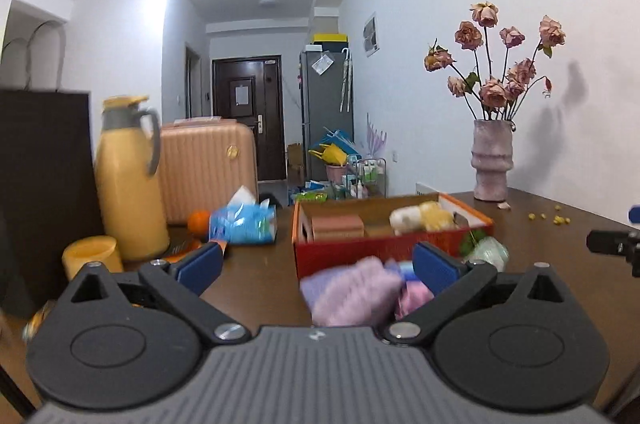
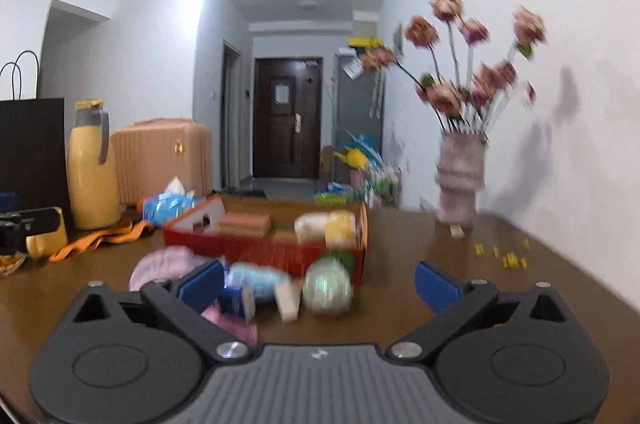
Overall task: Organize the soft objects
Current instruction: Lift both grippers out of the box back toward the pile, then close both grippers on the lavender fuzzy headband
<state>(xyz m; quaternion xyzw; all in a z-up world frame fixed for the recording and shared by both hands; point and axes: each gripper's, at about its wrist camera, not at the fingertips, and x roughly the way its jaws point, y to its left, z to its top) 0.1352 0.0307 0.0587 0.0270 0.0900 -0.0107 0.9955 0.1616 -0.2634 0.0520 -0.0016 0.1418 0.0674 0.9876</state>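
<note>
A lived-in home: a suitcase (image 1: 208, 168), fridge (image 1: 326, 112) and front door (image 1: 248, 116) beyond a table (image 1: 540, 264) with a vase (image 1: 492, 160) of roses.

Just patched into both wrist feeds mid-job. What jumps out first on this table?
The red cardboard box at the table's middle, already holding a pink sponge block and pale and yellow soft bundles. In front of it lies a loose heap: a lilac knitted cloth, a blue piece and a greenish yarn ball. A vase of dried roses stands by the right wall.
</note>
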